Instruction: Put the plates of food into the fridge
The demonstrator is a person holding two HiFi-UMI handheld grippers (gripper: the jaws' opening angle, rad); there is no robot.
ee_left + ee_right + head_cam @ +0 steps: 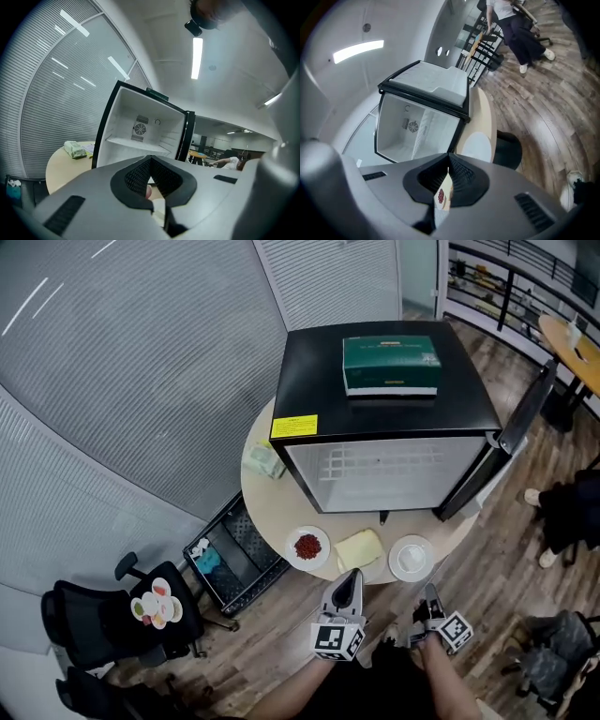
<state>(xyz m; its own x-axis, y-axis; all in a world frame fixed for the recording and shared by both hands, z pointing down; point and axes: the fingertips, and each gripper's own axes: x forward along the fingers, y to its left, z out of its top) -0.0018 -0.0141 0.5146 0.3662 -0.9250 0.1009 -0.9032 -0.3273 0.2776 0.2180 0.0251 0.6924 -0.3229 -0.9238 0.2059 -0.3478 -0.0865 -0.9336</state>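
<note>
- Head view: three plates sit in a row on the near edge of the round table (265,501), just in front of the open fridge (389,390).
  - They are the red-food plate (307,547), the yellow-slab plate (359,550) and the pale plate (412,557), whose contents we cannot make out.
  - None is inside, so we judge the whole task left to do.
  - All three lie flat, face up. Being round, they have no long axis. Only the yellow slab does, running near-left to far-right.
  - Our left gripper (352,574) and right gripper (430,590) hover near the plates, touching none.
- Left gripper view: the left gripper (150,159) has its jaws pressed together on nothing and faces the fridge (140,133), whose shelf is bare.
- Right gripper view: the right gripper (448,157) is likewise closed and empty. The pale plate (477,146) lies beyond it, beside the empty fridge (415,129).
</note>
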